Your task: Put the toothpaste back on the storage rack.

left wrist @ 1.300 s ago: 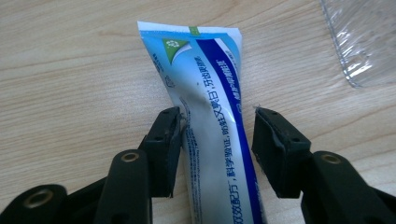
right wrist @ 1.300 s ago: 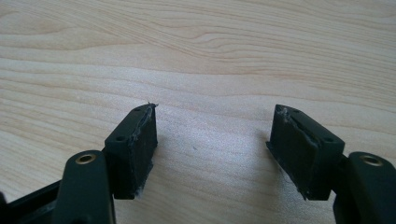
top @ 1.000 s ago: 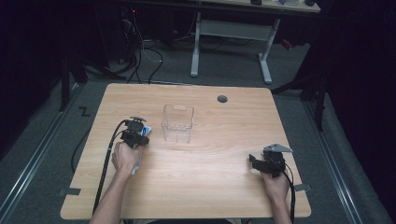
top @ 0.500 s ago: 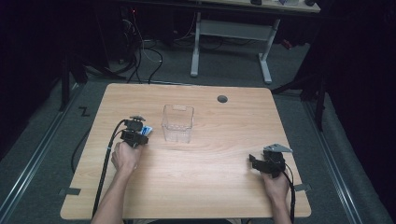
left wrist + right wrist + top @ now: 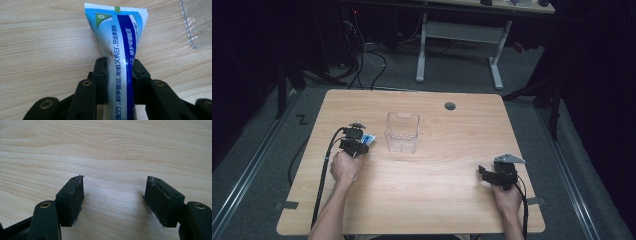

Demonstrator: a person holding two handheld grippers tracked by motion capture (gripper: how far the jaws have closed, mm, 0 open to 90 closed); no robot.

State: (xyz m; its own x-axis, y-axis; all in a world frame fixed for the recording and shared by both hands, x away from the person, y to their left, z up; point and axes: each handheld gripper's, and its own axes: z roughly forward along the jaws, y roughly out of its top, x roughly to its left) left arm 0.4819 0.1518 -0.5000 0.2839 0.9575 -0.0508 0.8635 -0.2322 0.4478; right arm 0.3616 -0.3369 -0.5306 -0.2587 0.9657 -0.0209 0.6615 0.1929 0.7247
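Note:
A blue and white toothpaste tube [image 5: 120, 37] lies flat on the wooden table, its crimped end pointing away from me. My left gripper [image 5: 119, 72] is shut on its middle; the jaws have just been closing and both pads now press the tube's sides. In the high view this gripper [image 5: 357, 141] sits at the table's left, with the tube [image 5: 369, 139] poking out toward a clear plastic container [image 5: 402, 132] just to its right. My right gripper [image 5: 113, 195] stands open over bare wood with nothing between its pads. It rests near the table's right front [image 5: 484, 172].
The clear container's corner [image 5: 197, 22] shows at the upper right of the left gripper view, close to the tube. A round cable hole [image 5: 450, 106] sits toward the table's far edge. The wooden table [image 5: 437, 200] is ringed by dark floor, with a desk frame behind.

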